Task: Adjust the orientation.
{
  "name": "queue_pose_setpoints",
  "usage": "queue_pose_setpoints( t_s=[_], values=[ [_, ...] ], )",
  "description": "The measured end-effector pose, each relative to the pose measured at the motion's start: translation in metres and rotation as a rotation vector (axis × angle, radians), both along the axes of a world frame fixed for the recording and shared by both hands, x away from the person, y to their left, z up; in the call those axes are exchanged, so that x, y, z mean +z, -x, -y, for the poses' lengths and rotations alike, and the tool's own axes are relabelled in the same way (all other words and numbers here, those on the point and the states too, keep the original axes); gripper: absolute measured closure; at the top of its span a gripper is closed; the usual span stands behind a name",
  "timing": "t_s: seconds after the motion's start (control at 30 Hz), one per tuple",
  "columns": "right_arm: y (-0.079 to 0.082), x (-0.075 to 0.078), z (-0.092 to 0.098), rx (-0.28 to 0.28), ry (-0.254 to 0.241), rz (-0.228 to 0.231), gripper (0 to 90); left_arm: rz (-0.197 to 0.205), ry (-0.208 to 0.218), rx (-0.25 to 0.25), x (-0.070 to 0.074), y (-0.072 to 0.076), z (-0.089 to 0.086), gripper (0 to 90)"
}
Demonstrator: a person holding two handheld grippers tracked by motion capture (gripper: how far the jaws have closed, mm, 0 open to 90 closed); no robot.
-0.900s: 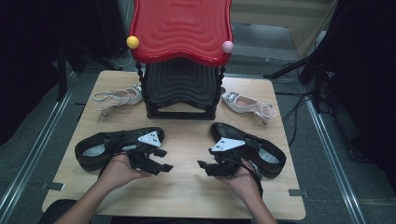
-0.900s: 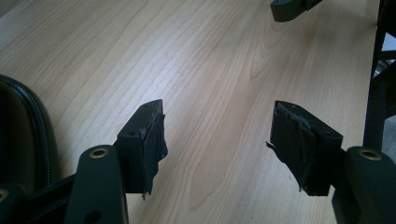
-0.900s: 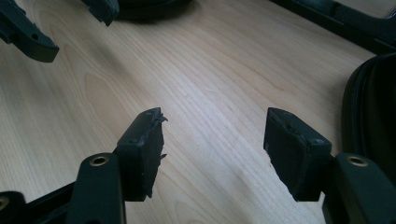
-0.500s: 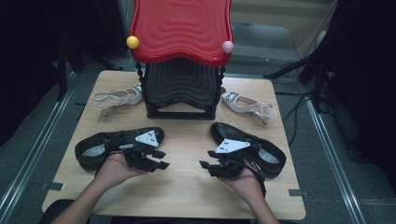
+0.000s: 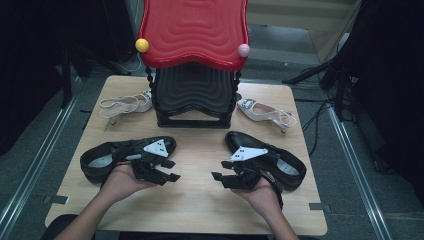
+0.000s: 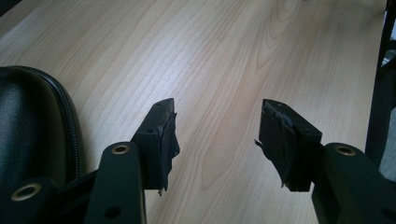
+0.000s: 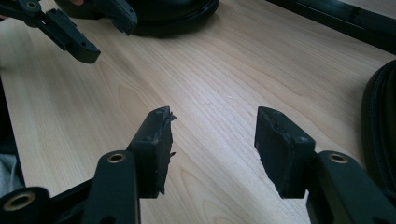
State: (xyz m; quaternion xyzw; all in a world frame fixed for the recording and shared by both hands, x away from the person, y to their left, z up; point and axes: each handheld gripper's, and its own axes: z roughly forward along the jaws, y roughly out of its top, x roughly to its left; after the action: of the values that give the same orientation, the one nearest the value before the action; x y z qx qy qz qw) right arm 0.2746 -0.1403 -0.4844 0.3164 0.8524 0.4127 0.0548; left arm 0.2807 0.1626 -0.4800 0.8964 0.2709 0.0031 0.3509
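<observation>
Your left gripper (image 5: 167, 171) sits at about eight o'clock on the table (image 5: 200, 210), its jaws apart with nothing but bare wood between them; the pads (image 6: 166, 140) look frayed in the left gripper view. Just beside it, toward nine o'clock, lies the left black shoe (image 5: 100, 162), and your left hand (image 5: 122, 182) rests against that shoe's near side. Your right gripper (image 5: 224, 177) sits at about four o'clock, jaws likewise spread wide and holding nothing, pointing toward the left gripper across a bare strip of wood. The right black shoe (image 5: 280, 162) lies just behind it, toward three o'clock, and shows at the right edge of the right gripper view (image 7: 380, 130). The two grippers are near each other but apart. At twelve o'clock stands the black rack (image 5: 195, 95) with a red top (image 5: 195, 30). A white sandal (image 5: 125, 105) lies at ten o'clock beside the rack, and another sandal (image 5: 265, 112) at two o'clock.
</observation>
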Motion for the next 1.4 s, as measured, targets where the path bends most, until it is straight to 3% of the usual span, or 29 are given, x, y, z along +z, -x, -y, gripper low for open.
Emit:
queue_pose_setpoints(
  t_s=[0.03, 0.13, 0.43, 0.5, 0.83, 1.0, 1.07, 1.33, 1.4],
  values=[
    [0.000, -0.001, 0.000, -0.006, 0.026, 0.018, 51.3, -0.014, 0.007, 0.000, 0.000, 0.000, 0.000, 46.4],
    [-0.001, -0.003, 0.001, -0.002, 0.046, 0.012, 51.8, -0.023, 0.004, 0.001, 0.000, -0.001, 0.000, 45.9],
    [-0.001, -0.004, 0.000, 0.006, 0.057, 0.004, 51.7, -0.017, -0.009, -0.002, 0.000, -0.001, 0.000, 46.1],
    [-0.002, -0.005, 0.000, 0.027, 0.043, -0.007, 55.2, -0.016, -0.007, 0.001, 0.000, -0.001, -0.001, 46.8],
    [-0.005, -0.004, -0.001, 0.036, 0.058, 0.009, 51.5, -0.006, -0.001, 0.020, 0.011, 0.001, -0.012, 47.0],
    [-0.007, -0.007, -0.007, 0.060, 0.094, 0.023, 45.9, -0.005, 0.005, 0.047, 0.016, 0.002, -0.022, 46.8],
    [-0.008, -0.009, -0.010, 0.092, 0.093, 0.020, 46.9, 0.001, 0.004, 0.056, 0.020, 0.004, -0.029, 46.9],
    [-0.010, -0.006, -0.017, 0.115, 0.078, 0.012, 48.1, 0.017, -0.009, 0.094, 0.032, 0.007, -0.050, 47.1],
    [-0.011, -0.005, -0.019, 0.115, 0.078, 0.012, 48.0, 0.007, 0.031, 0.118, 0.038, 0.004, -0.061, 47.3]
  ],
)
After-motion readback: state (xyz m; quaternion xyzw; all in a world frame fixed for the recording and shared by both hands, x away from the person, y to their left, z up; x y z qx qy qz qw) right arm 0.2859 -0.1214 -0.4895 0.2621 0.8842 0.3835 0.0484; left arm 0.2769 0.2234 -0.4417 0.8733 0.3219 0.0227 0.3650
